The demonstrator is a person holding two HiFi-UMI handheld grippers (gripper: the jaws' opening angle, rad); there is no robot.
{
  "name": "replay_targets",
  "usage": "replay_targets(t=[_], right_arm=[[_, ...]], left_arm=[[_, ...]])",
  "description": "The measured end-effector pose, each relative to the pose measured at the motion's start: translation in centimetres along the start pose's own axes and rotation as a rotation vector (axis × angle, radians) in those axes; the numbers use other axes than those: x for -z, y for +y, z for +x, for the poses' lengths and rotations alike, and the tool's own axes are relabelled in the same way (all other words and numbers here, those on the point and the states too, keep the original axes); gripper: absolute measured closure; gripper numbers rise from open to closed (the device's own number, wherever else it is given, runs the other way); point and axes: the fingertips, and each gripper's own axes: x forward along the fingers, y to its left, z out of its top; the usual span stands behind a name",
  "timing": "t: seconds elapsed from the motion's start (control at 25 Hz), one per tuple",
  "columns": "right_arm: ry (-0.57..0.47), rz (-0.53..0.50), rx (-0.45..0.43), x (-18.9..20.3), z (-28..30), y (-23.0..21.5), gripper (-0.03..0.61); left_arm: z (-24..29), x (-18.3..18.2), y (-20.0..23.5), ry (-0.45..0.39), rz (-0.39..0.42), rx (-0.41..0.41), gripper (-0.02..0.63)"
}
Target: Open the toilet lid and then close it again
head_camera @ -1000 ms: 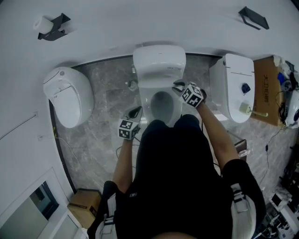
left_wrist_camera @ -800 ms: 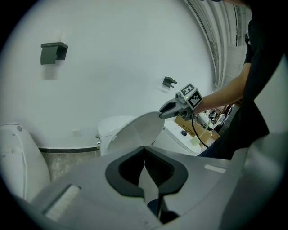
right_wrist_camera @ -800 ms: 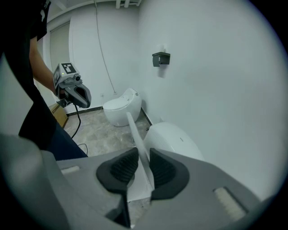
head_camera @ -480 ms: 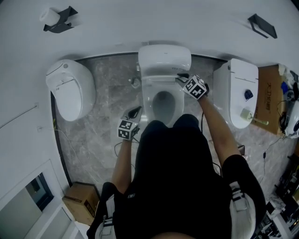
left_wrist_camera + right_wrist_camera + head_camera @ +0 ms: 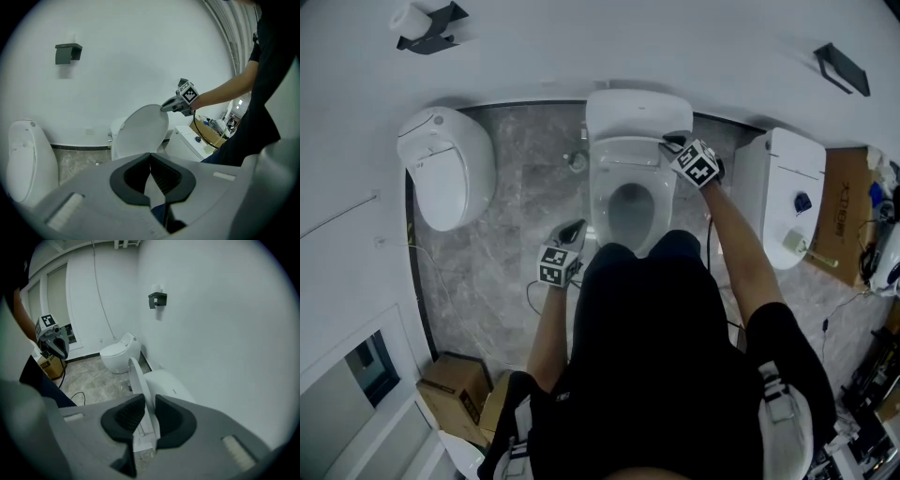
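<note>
1. The right gripper [image 5: 149, 405] is pinching the top edge of the one raised toilet lid [image 5: 137, 376] between its two pads.
2. The left gripper [image 5: 151, 161] is pressing its two jaws together on nothing, hanging just left of the bowl.
3. The lid is standing nearly upright, leaning toward the tank [image 5: 637, 111] of the middle toilet [image 5: 602, 204].
4. Three toilets are sitting along the wall [image 5: 581, 47]. The left toilet [image 5: 445, 178] and the right toilet [image 5: 787, 192] are lying closed.
5. Two dark holders are hanging on the wall, the left holder [image 5: 436, 28] carrying one paper roll [image 5: 411, 19], the right holder [image 5: 842, 67] bare.

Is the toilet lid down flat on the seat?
No, the toilet lid stands raised upright, with the right gripper at its top edge.
</note>
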Motion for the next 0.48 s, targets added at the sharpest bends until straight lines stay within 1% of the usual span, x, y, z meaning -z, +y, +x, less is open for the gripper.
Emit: replay_targets(t=[0.28, 0.48], right_arm=[[-0.007, 0.027, -0.006, -0.4, 0.9, -1.7, 0.506], [0.002, 0.027, -0.017, -0.3, 1.3, -2.7, 0.508]], left_arm=[[0.1, -0.3, -0.2, -0.017, -0.021, -0.024, 0.603], [0.3, 0.2, -1.2, -0.023, -0.053, -0.044, 0.602]])
